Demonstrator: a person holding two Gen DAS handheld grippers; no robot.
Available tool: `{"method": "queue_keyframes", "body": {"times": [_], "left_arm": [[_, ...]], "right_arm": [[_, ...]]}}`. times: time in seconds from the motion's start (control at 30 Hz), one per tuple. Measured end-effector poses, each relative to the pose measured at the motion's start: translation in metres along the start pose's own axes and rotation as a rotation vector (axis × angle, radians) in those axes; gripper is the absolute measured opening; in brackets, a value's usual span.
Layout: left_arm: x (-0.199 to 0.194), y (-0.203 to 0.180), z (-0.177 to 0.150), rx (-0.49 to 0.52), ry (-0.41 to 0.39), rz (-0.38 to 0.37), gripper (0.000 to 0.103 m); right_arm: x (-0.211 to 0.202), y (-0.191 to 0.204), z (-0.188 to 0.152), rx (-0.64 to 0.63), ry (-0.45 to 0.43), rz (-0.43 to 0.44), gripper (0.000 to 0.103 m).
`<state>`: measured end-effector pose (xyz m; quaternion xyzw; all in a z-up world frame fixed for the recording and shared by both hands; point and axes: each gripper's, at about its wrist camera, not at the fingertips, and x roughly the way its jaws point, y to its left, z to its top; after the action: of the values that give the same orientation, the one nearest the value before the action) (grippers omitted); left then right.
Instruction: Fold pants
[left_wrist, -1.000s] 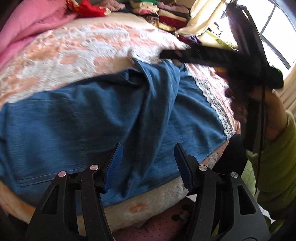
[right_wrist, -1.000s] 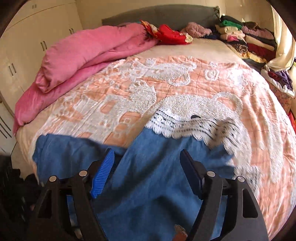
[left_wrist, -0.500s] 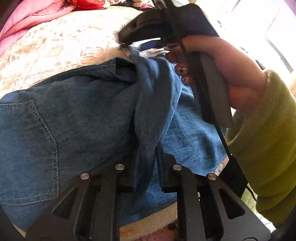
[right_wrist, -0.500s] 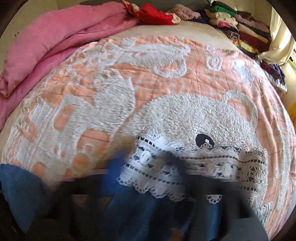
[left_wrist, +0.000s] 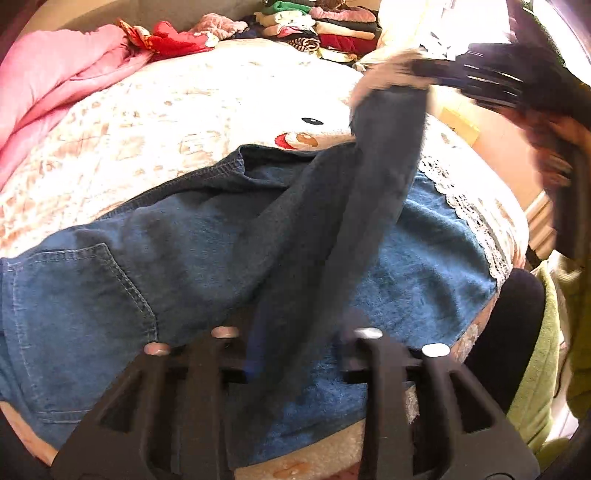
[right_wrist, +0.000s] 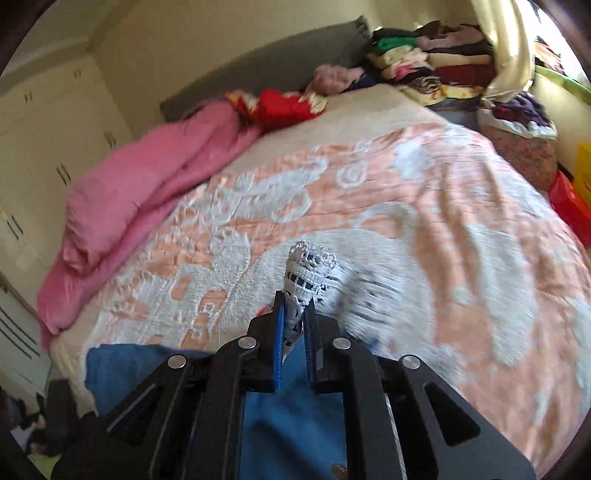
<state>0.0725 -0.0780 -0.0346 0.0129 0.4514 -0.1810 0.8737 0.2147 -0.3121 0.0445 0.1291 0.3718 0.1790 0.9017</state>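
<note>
Blue denim pants with a white lace hem (left_wrist: 155, 258) lie spread across the near part of a bed covered by a peach quilt with raised white figures (left_wrist: 192, 107), the back pocket off to the left and the lace edge running down the right side. From the left wrist view, the left gripper (left_wrist: 295, 354) has its black fingers drawn in tight on a thick fold of the denim, which rises from between them as a dark band stretching up and to the right. At the top of that band the right gripper (left_wrist: 424, 74), blurred, has the far end lifted above the quilt, with the person's hand behind it and a green sleeve (left_wrist: 535, 369) at the right edge. A rumpled pink duvet (left_wrist: 55, 92) lies along the left, and a stack of folded clothes (left_wrist: 325, 29) sits at the head of the bed. From the right wrist view, the right gripper (right_wrist: 294, 325) is nearly closed, its blue pads pinching the white lace hem (right_wrist: 304, 273), which sticks up past the fingertips, while blue denim hangs below. Beyond are the quilt, the pink duvet (right_wrist: 147, 199) and cream wardrobe doors (right_wrist: 48, 140).
</note>
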Motion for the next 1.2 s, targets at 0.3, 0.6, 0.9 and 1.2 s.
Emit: {"method": "queue_keyframes", "body": {"times": [0.3,0.6,0.9,1.2], "left_arm": [[-0.015,-0.017,-0.009,0.132,-0.025,0.008,0.000],[0.000,-0.030,-0.024,0.209,0.036,0.037,0.000],[0.000,-0.034,-0.025,0.224,0.047,0.049,0.000],[0.007,-0.038,-0.032,0.253,0.069,0.060,0.004]], "right_arm": [[-0.074,-0.050,-0.091,0.178,0.013,-0.017,0.009],[-0.076,-0.075,-0.159,0.281,0.130,-0.020,0.012],[-0.087,-0.089,-0.163,0.325,0.103,0.010,0.011],[-0.088,-0.093,-0.179,0.306,0.154,-0.079,0.012]]}}
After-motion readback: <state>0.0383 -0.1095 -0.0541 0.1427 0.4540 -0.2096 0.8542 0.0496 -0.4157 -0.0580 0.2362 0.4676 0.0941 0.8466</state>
